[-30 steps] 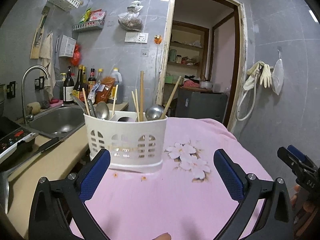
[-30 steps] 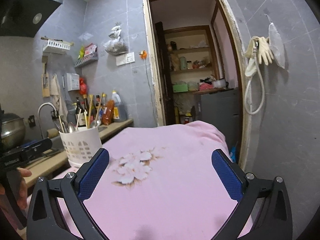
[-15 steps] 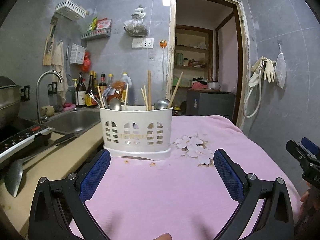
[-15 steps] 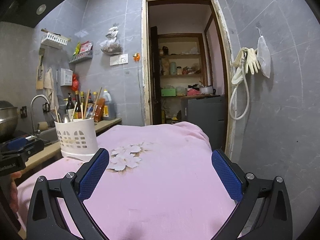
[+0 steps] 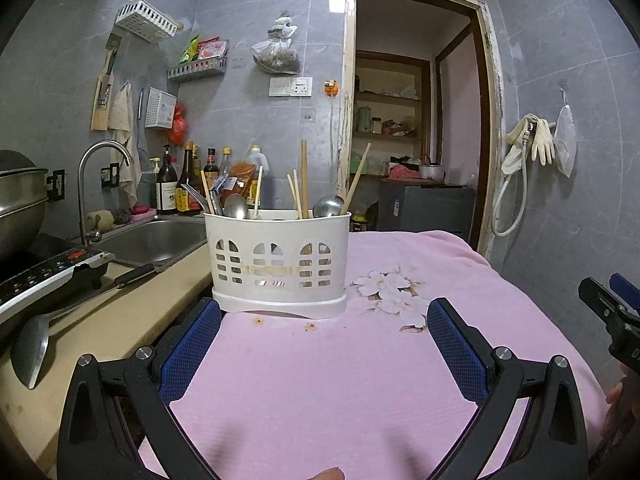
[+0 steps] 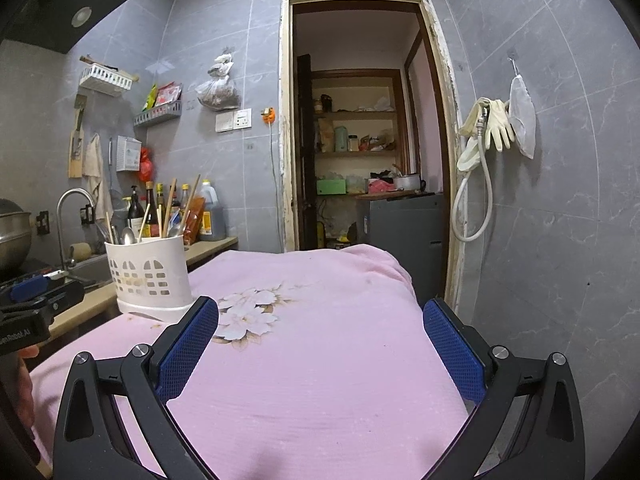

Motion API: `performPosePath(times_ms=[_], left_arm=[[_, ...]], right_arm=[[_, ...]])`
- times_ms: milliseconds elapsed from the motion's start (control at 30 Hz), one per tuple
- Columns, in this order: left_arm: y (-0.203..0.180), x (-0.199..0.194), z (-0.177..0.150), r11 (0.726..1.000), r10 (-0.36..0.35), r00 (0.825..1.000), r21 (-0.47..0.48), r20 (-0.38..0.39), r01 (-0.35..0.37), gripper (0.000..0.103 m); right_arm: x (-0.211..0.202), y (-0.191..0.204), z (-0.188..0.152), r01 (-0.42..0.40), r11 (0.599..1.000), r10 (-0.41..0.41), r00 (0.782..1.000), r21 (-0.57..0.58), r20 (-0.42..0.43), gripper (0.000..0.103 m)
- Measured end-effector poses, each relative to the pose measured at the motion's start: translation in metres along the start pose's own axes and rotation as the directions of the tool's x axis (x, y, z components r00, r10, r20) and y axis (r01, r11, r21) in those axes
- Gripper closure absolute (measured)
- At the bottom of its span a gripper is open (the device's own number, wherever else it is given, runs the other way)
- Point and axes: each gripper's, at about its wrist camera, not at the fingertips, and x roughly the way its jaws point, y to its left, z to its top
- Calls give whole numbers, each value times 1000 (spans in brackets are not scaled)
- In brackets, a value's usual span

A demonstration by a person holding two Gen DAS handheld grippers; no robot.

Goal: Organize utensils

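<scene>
A white slotted utensil holder [image 5: 278, 264] stands on the pink flowered cloth [image 5: 328, 380], at the cloth's left edge. It holds several wooden chopsticks [image 5: 304, 178], metal spoons [image 5: 236, 206] and a fork. My left gripper [image 5: 324, 344] is open just in front of the holder, with nothing between its blue pads. My right gripper [image 6: 320, 340] is open over the bare cloth, to the right of the holder [image 6: 148, 272], also holding nothing. Each gripper shows at the edge of the other's view.
Left of the cloth runs a beige counter [image 5: 100, 320] with a metal spatula [image 5: 32, 352], an induction hob [image 5: 44, 272], a sink [image 5: 156, 236] with tap and several bottles [image 5: 176, 188]. An open doorway [image 6: 360, 152] lies behind. Gloves and a hose [image 6: 488, 132] hang on the right wall.
Both grippers have dropped and levelled, so the holder now appears more side-on and slightly nearer. Nothing was grasped or moved; both stay open.
</scene>
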Motion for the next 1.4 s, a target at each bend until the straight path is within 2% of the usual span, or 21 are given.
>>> performPosePath(times_ms=[1400], left_arm=[[-2, -4, 1, 1000, 6, 1000, -2, 9, -6, 2]], right_arm=[[0, 0, 0, -1, 1000, 1, 1000, -3, 1, 0]])
